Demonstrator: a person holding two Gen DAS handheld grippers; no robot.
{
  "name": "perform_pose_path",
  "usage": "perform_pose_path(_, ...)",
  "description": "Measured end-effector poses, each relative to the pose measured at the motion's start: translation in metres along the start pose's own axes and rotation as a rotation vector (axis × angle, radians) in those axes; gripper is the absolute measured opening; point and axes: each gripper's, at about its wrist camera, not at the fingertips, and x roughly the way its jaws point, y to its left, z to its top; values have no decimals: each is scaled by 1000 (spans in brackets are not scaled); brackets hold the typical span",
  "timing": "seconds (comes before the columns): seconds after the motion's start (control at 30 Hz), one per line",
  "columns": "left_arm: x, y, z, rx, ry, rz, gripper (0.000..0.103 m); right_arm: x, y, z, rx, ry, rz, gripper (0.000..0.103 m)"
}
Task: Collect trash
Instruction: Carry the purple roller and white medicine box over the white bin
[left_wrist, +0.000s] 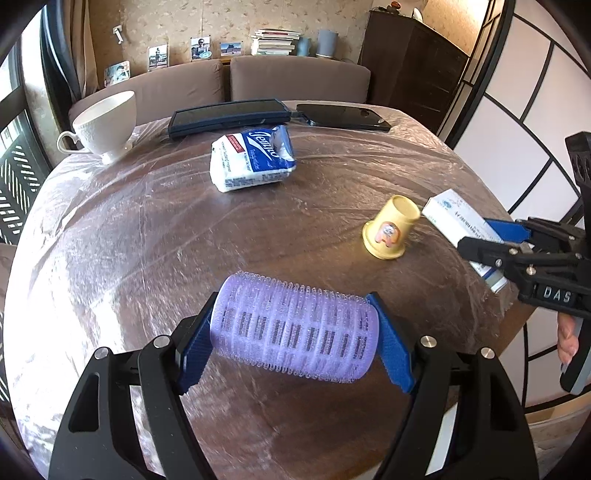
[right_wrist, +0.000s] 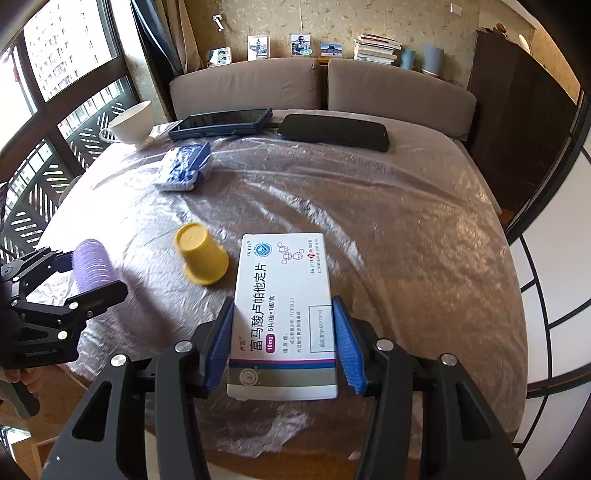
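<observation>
A: Left wrist view first?
B: The left gripper (left_wrist: 295, 328) is clamped on the roller (left_wrist: 293, 326) above the table (left_wrist: 129, 240). The yellow cup (left_wrist: 389, 232) stands upside down; the teacup (left_wrist: 105, 123) sits at the far-left edge.

A: Right wrist view?
B: The right gripper (right_wrist: 282, 343) is clamped on the box (right_wrist: 284, 314); bare tabletop lies to its right.

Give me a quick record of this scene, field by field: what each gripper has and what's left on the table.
left hand-held gripper: shut on purple hair roller
right hand-held gripper: shut on white medicine box
table: covered in clear plastic film
still on table: yellow cup, upside down; tissue pack; white teacup; two dark phones at the far edge
</observation>
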Motion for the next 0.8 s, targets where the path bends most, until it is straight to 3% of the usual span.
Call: perform_pose_path(0.8,-28,-25,-40,14,29,-6,78,-33,27,-45,-93,48,83,50)
